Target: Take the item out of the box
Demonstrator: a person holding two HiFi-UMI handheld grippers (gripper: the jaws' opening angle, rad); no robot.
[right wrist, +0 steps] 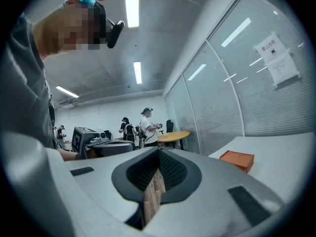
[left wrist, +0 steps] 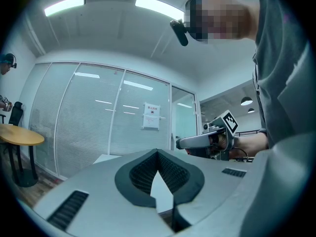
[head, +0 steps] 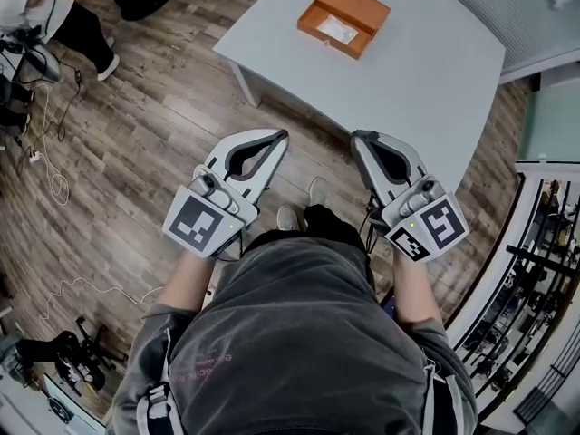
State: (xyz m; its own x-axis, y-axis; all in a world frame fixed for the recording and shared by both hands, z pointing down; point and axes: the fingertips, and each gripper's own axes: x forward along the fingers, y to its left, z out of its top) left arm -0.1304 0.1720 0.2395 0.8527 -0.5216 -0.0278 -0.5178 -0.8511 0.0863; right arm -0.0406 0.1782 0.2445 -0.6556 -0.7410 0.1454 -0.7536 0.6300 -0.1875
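An orange box (head: 344, 16) lies open on the far side of the pale grey table (head: 408, 89), with a white item (head: 337, 30) inside it. The right gripper view shows the box (right wrist: 237, 160) small and far off on the table at the right. Both grippers are held close to the person's body, short of the table's near edge and well away from the box. My left gripper (head: 284, 134) is shut with nothing between its tips. My right gripper (head: 356, 136) is also shut and empty. Each gripper points up towards the table.
Wooden floor lies below the grippers, with cables (head: 50, 166) at the left. Someone sits at the top left (head: 54, 16). A metal rack (head: 544, 270) stands at the right. Several people and a round wooden table (right wrist: 170, 135) are far off by a glass wall.
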